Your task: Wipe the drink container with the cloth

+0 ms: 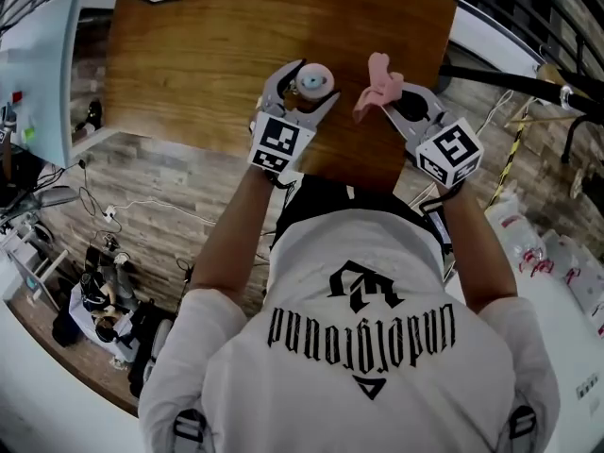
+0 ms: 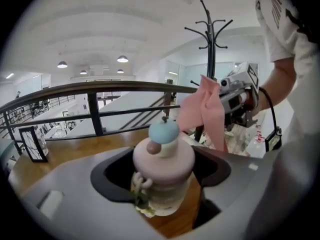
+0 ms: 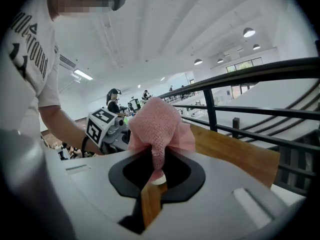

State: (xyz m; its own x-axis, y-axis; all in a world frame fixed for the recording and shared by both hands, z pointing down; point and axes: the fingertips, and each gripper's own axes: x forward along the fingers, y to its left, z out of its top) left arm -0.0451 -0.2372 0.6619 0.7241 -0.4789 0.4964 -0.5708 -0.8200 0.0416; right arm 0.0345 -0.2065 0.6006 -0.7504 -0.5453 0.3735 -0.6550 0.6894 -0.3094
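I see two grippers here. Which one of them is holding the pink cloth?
The right gripper: its jaws pinch the pink cloth. The left gripper grips the drink container instead.

table (image 1: pixel 189 55) far half open | narrow gap bottle (image 1: pixel 314 81) to cloth (image 1: pixel 379 85) | railing (image 1: pixel 505 3) right

Wooden table (image 1: pixel 179 74); small black frame (image 2: pixel 34 144) standing on it; black railing (image 2: pixel 125 84), coat stand (image 2: pixel 211 44) beyond.
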